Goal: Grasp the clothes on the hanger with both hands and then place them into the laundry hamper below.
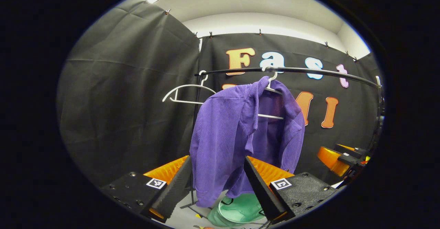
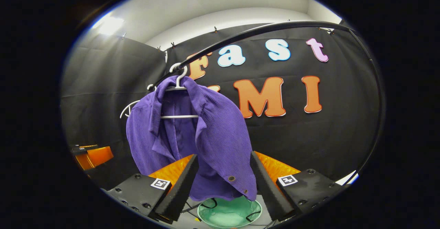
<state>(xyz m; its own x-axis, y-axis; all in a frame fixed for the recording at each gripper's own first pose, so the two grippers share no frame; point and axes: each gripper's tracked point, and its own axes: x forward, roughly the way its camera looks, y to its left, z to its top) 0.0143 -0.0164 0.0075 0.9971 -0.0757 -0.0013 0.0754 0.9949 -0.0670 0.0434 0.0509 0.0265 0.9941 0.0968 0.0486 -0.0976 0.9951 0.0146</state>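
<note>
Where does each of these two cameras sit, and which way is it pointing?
Left gripper view: rides the left gripper, facing the purple jacket on its hanger; own open fingers below, right gripper at the right edge.
Right gripper view: rides the right gripper, facing the jacket's other side; own open fingers below.
Shared: jacket, rail, green hamper.

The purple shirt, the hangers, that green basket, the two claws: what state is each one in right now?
Purple shirt: hanging on its hanger, front open.
White hanger: hooked on the rail, loaded.
Second hanger: on the rail, bare.
Green hamper: below the shirt, open.
Left gripper: open, holding nothing.
Right gripper: open, holding nothing.
</note>
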